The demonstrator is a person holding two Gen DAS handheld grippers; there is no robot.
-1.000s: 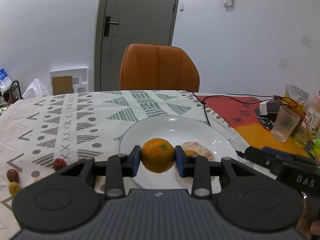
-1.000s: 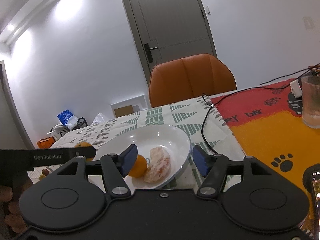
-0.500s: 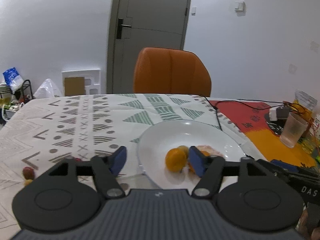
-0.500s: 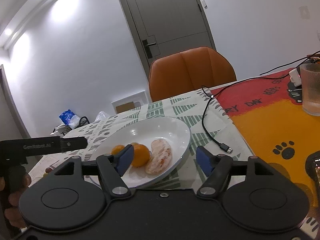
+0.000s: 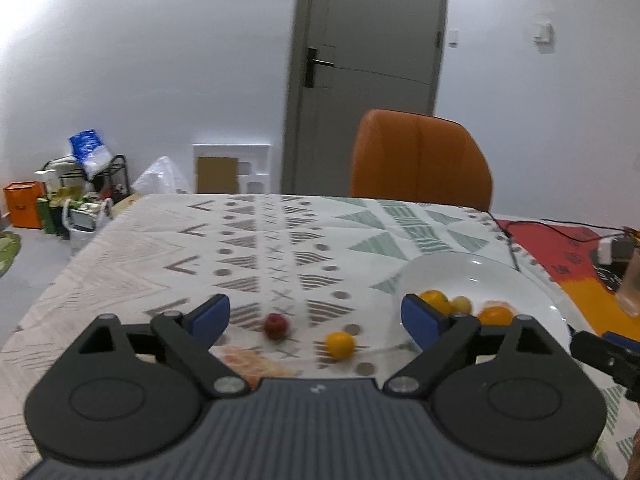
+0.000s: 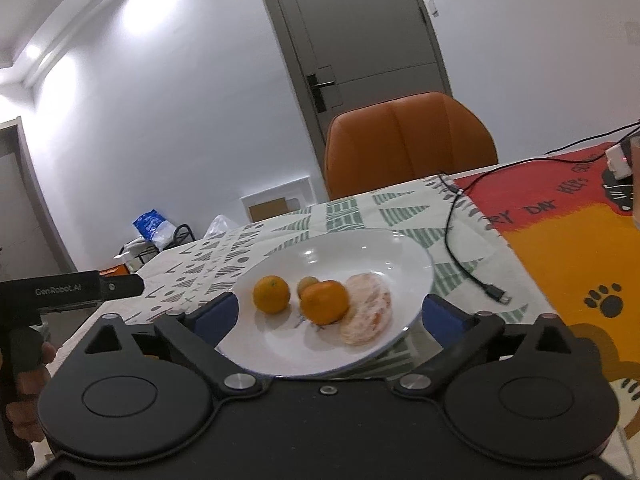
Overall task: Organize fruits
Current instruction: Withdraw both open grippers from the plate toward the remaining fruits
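Note:
A white plate (image 6: 400,248) holds two oranges (image 6: 271,294) (image 6: 324,307), a small yellowish fruit (image 6: 308,285) and a peeled orange (image 6: 367,314). The plate also shows in the left wrist view (image 5: 500,280) at the right. My left gripper (image 5: 316,318) is open and empty above the tablecloth. Between its fingers lie a small red fruit (image 5: 276,326) and a small yellow-orange fruit (image 5: 340,345). A peeled piece (image 5: 248,362) lies near its left finger. My right gripper (image 6: 330,314) is open and empty, its fingers either side of the plate's near edge.
An orange chair (image 5: 420,160) stands behind the table. A black cable (image 6: 464,248) lies right of the plate on the patterned cloth (image 5: 280,240). A red and orange mat (image 6: 580,240) and a plastic cup (image 5: 630,288) are at the right.
My left gripper opened and let go of the orange, which now lies on the plate. The left gripper then swung left toward the loose small fruits. The right gripper stayed open.

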